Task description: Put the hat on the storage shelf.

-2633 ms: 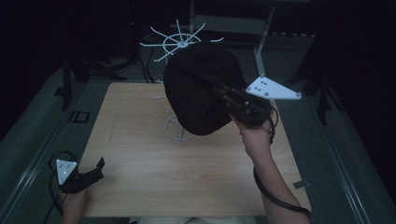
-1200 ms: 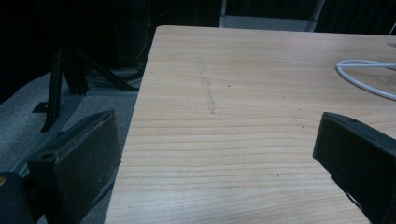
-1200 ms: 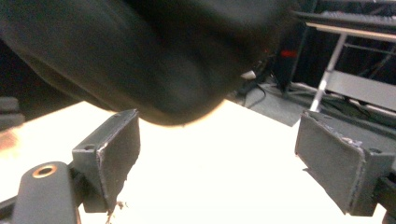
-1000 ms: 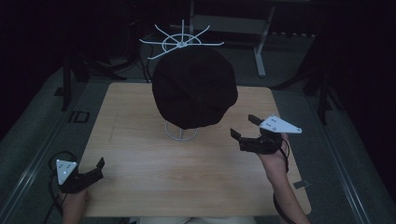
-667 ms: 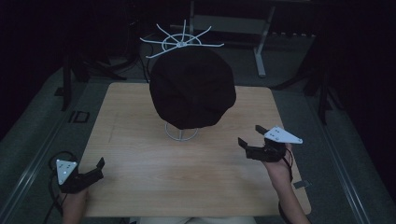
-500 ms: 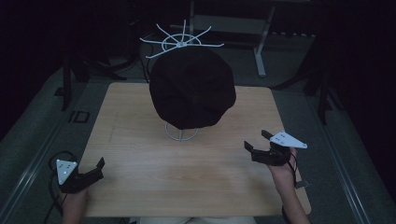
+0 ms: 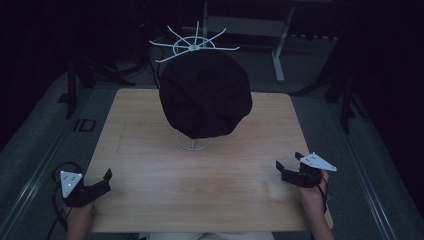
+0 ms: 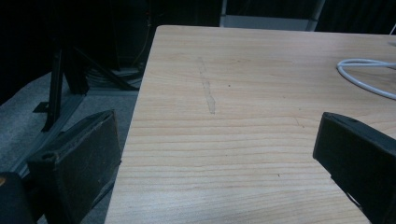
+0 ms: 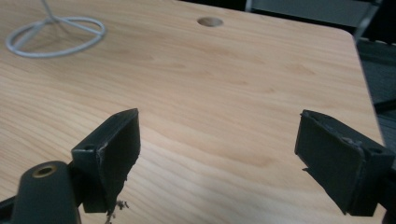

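Resting at the lower corners of the high view, both grippers sit idle over the wooden table [image 7: 150, 165]: left gripper [image 7: 106, 179] at lower left, right gripper [image 7: 287, 169] at lower right, each well apart from the stand. Left claw released, jaws spread wide with bare tabletop between them in the left gripper view; right claw likewise released and empty, wood grain showing between its jaws. Black hat [image 7: 205, 92] sits in upper centre of the high view, draped over a white wire stand whose ring base [image 7: 194, 142] rests on the table; a second tier of white wire spokes [image 7: 192, 44] shows above it. Judgement: hat hangs there to keep its shape; hands parked clear, work likely finished or paused.
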`<state>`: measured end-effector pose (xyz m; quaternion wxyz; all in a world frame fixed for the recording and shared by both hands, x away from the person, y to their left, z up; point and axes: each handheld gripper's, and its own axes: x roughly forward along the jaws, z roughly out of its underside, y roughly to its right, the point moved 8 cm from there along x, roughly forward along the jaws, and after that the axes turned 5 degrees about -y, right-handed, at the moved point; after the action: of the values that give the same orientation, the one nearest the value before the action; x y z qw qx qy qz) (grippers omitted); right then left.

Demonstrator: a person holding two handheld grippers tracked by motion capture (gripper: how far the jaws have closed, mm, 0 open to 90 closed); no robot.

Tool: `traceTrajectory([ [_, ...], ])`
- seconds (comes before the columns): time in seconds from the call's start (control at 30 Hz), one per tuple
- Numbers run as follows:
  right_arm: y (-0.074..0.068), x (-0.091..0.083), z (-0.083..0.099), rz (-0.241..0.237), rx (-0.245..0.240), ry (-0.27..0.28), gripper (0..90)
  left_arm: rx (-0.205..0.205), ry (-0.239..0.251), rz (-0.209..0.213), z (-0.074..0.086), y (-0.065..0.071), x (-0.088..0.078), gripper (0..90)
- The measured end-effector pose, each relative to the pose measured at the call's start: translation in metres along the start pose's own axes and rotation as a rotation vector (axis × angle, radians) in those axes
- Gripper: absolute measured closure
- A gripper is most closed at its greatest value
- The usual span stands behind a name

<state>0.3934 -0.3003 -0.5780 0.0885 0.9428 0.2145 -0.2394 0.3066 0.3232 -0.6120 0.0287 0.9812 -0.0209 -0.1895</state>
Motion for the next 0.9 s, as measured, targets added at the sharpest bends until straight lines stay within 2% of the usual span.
traceTrajectory([
  [0.17, 0.012, -0.006, 0.022, 0.034, 0.048, -0.029, 13.9, 0.000, 0.001, -0.001, 0.000, 0.000, 0.000, 1.5],
  [0.3, 0.021, -0.011, 0.034, 0.064, 0.067, -0.048, 13.9, -0.001, 0.000, -0.001, 0.000, 0.000, 0.000, 1.5],
  [0.47, 0.035, -0.021, 0.041, 0.145, 0.092, -0.039, 14.0, -0.001, 0.000, -0.003, 0.000, 0.000, 0.000, 1.4],
  [0.53, 0.041, -0.025, 0.044, 0.184, 0.109, -0.052, 14.0, -0.001, 0.000, -0.003, 0.000, 0.000, 0.000, 1.5],
  [0.6, 0.043, -0.025, 0.045, 0.200, 0.113, -0.055, 13.9, -0.001, 0.000, -0.002, 0.000, 0.000, 0.000, 1.4],
  [0.63, 0.049, -0.027, 0.049, 0.250, 0.124, -0.067, 13.4, -0.001, 0.000, -0.001, 0.000, 0.000, 0.000, 1.5],
  [0.67, 0.052, -0.028, 0.050, 0.274, 0.124, -0.068, 13.1, -0.002, 0.000, -0.001, 0.000, 0.000, 0.000, 1.4],
  [0.9, 0.065, -0.031, 0.056, 0.370, 0.136, -0.068, 12.4, -0.005, 0.001, -0.001, 0.000, 0.000, 0.000, 1.5],
])
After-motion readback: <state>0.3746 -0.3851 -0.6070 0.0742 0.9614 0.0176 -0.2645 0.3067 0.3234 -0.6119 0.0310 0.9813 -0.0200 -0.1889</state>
